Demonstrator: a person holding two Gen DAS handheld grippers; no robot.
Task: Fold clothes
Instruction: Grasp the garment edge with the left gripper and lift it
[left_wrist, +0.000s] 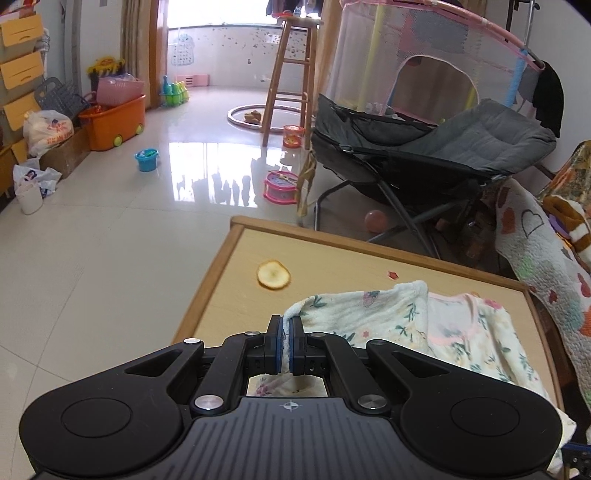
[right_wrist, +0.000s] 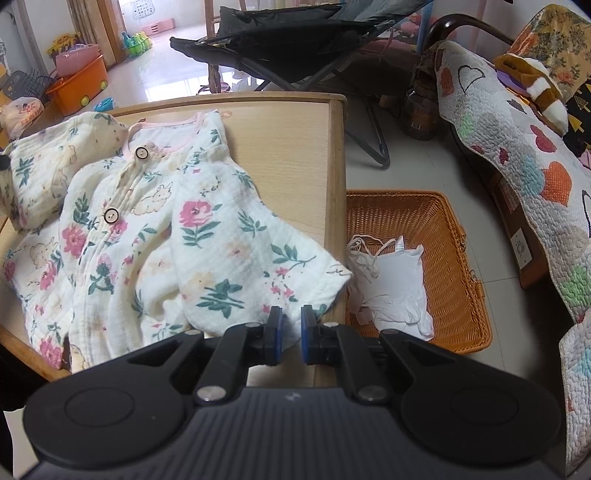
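The floral shirt lay spread across the wooden table, buttons up, its collar toward the far edge. The left gripper was clamped tight on a fold of the shirt's cloth, lifting that part off the table. The right gripper sat over the sleeve hem at the table's right edge, jaws slightly apart with cloth between them. Just right of the table stood an orange basket holding white clothes. A fruit slice lay on the table.
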